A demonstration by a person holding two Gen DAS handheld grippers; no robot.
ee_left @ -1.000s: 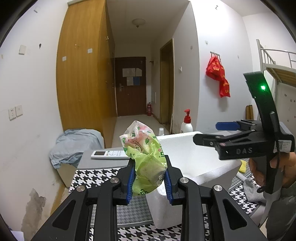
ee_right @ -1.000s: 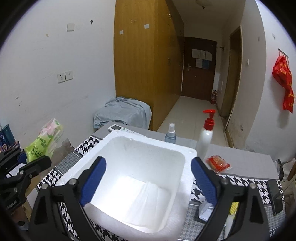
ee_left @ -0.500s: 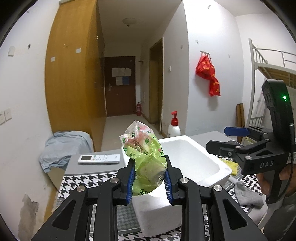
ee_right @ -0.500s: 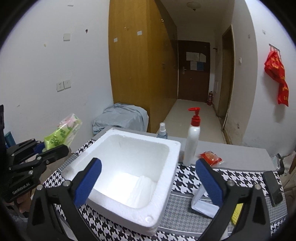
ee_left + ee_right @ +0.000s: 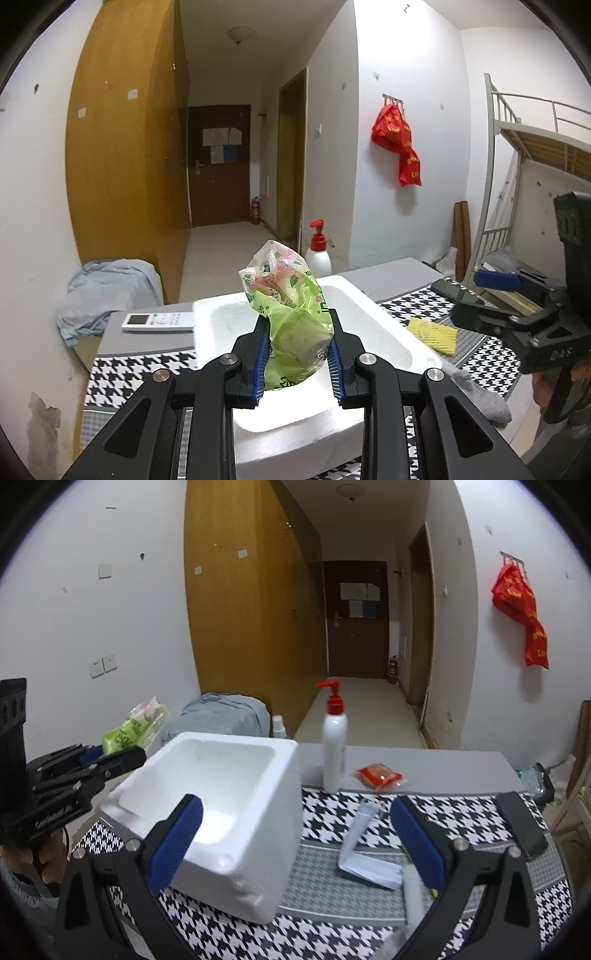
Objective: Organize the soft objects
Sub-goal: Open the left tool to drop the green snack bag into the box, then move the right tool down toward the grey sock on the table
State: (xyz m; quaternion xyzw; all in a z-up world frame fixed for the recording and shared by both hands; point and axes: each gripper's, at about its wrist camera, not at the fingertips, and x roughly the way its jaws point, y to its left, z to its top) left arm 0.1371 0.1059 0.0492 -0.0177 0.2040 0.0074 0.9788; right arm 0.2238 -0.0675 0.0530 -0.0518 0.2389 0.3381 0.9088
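Left wrist view: left gripper (image 5: 297,363) clamped on green tissue pack (image 5: 291,317), held above white foam box (image 5: 373,328) on houndstooth-covered bench (image 5: 140,365). Remote (image 5: 159,320) left of box, yellow sponge (image 5: 432,331) and grey sock (image 5: 476,395) right of it; bunk bed (image 5: 535,136) beyond.

Right wrist view: right gripper (image 5: 295,843) wide apart, empty. Right of box, pump bottle (image 5: 334,738), red packet (image 5: 378,775), phone (image 5: 521,823), unseen from left.

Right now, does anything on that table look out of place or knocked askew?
Mostly loose clutter. A light blue folded packet stands half open on the houndstooth cloth, and a grey sock lies crumpled beside the foam box. Nothing looks spilled or broken.
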